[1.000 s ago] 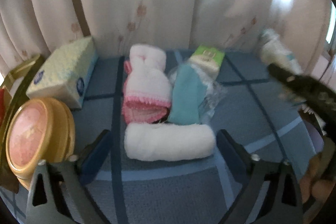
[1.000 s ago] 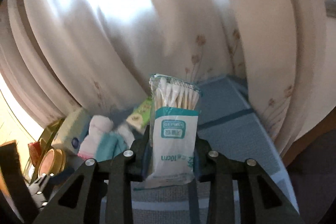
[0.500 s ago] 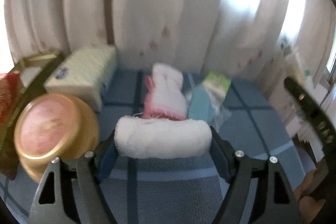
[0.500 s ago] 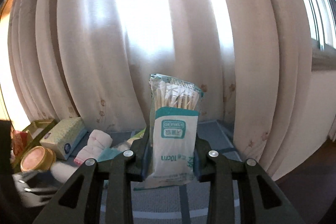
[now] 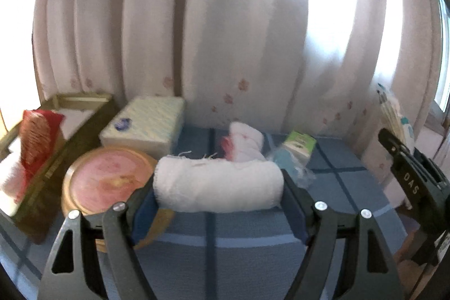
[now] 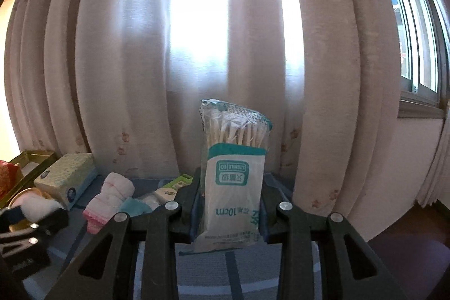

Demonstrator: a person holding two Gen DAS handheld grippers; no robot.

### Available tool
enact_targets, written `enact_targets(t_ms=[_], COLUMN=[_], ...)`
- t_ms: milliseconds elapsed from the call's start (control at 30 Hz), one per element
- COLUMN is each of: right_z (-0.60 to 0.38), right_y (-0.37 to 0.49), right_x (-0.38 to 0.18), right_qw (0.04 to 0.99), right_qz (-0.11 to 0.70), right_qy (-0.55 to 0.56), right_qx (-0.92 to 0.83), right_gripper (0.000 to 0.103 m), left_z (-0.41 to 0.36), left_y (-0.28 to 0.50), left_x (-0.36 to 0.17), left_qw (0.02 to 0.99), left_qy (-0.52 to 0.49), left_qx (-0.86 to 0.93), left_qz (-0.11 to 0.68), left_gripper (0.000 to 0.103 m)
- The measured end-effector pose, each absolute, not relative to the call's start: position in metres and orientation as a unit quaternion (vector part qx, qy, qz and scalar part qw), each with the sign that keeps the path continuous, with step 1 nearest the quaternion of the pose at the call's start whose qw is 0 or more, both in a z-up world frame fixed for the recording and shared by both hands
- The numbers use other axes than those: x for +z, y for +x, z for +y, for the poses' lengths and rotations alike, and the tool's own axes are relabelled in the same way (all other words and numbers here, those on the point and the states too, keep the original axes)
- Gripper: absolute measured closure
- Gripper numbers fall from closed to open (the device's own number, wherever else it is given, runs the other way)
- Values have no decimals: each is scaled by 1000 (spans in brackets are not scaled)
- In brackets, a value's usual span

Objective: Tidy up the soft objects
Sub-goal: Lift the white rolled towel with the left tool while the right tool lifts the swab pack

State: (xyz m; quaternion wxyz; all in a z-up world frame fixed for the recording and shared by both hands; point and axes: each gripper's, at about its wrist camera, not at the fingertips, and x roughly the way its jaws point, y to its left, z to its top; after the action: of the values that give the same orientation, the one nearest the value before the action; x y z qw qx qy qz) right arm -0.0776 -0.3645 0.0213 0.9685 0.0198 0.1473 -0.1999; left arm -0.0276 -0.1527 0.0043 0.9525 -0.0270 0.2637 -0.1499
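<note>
The left gripper [image 5: 218, 204] had its fingers spread wide, pinching a rolled white towel [image 5: 219, 186] by its ends above the blue surface [image 5: 253, 252]. The right gripper [image 6: 229, 208] clamped an upright cotton swab packet [image 6: 234, 182] between narrow-set fingers. Only the left view showed the round pink tin [image 5: 107, 184] fully; only the right showed the window [image 6: 413, 18].

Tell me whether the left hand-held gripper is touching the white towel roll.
Touching. In the left wrist view, the left hand-held gripper has both blue pads pressed against the ends of the white towel roll.
</note>
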Motion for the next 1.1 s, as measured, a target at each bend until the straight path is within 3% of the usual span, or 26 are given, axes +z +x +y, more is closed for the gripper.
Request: enact_targets(t_ms=[500,1100], right_z=[-366,-345], right_y=[-78,-89], right_x=[20,23], right_qw=[957,955], right_qz=[154,142], right_qy=[23,32], right_qx=[-243,-259], right_gripper=[68,68], left_z=[-144,-125], left_y=[-38,-42], left_x=[13,17], left_qw=[967,969], left_qy=[8,8], left_qx=[-140,-134], left_qz=[213,205], left_gripper=[25,25])
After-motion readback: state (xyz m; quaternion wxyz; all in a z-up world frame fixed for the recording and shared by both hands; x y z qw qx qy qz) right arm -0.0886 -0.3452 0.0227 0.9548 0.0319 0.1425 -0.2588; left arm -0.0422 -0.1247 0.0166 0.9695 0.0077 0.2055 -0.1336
